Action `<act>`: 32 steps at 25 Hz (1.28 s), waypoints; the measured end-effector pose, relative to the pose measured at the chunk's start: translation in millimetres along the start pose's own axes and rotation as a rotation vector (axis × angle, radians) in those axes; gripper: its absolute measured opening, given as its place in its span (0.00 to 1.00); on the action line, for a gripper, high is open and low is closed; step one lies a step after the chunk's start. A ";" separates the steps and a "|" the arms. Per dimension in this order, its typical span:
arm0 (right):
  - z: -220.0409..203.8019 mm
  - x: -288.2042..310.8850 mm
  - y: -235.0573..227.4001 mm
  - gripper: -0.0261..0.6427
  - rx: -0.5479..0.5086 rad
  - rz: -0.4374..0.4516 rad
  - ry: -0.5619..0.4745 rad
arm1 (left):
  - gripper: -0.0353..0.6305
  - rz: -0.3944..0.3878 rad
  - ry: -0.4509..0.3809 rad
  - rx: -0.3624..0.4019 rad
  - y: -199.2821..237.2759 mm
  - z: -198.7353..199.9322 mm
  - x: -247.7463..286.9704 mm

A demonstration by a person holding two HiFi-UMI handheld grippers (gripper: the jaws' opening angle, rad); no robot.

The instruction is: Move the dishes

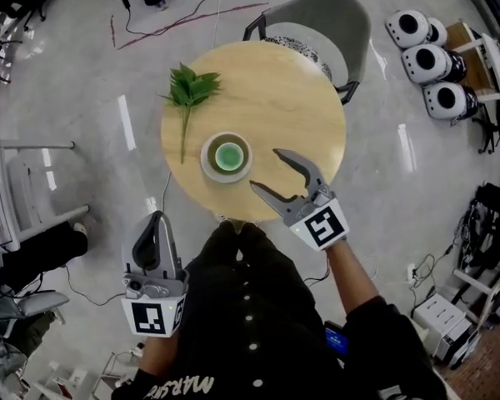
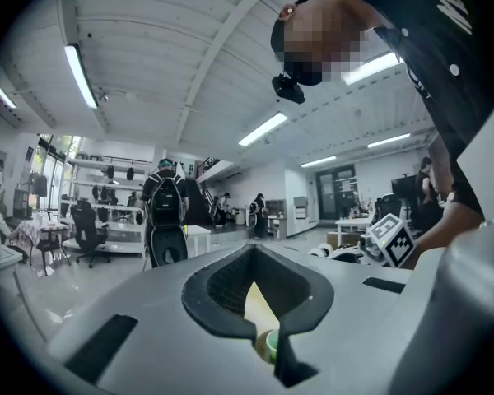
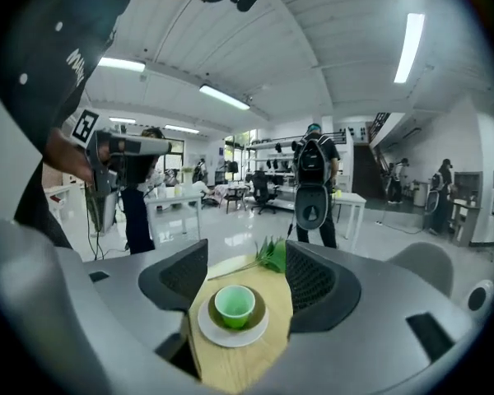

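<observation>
The right gripper's jaws stand wide apart with nothing clamped between the pads. In the right gripper view they frame a green cup on a white saucer, both lying beyond the tips. From the head view the tips hang just beside the saucer, on its right, and appear to stop short of its rim. The left gripper's jaws are pressed together and empty. In the left gripper view only a sliver of the cup shows through the slot behind the closed tips. That gripper is held well apart from the saucer, low at its left, past the near edge of the round wooden bench. The saucer sits near that edge. A leafy green sprig lies on the far side of the saucer, to its left, its stem pointing toward the saucer. A grey chair stands well beyond the saucer at the far rim.
</observation>
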State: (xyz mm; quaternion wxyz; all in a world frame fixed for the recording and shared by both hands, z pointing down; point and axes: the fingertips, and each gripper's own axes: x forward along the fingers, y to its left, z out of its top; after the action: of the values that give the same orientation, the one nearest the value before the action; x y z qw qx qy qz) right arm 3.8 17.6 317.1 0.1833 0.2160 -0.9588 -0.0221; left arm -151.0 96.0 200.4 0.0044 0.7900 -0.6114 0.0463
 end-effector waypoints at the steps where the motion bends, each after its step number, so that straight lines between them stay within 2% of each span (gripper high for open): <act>1: -10.5 13.4 3.9 0.47 -0.001 0.026 0.021 | 0.08 -0.001 0.014 -0.001 1.5 -6.6 0.0; 7: -68.7 79.7 25.4 0.53 0.004 0.144 0.122 | 0.08 0.008 0.078 -0.067 8.5 -42.9 3.8; 9: -84.4 98.0 28.8 0.54 -0.002 0.168 0.143 | 0.08 0.005 0.093 -0.082 9.3 -54.9 8.9; 13: -106.4 125.1 30.7 0.61 -0.012 0.189 0.175 | 0.08 -0.014 0.114 -0.103 4.4 -75.7 17.7; 22: -134.6 147.3 39.2 0.62 -0.063 0.223 0.230 | 0.08 -0.032 0.153 -0.139 -5.4 -105.0 24.1; 25: -136.6 149.3 38.7 0.57 -0.069 0.211 0.224 | 0.08 -0.036 0.163 -0.145 -5.3 -111.1 23.4; 32: -127.7 148.0 38.2 0.57 -0.072 0.199 0.194 | 0.08 -0.045 0.171 -0.145 -7.6 -112.2 23.3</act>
State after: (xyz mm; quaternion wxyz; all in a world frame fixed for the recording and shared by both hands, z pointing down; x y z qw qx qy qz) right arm -89.8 -5.5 491.4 0.2840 0.1141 -0.9518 -0.0170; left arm -145.4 82.5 314.4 0.1149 0.7941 -0.5927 0.0691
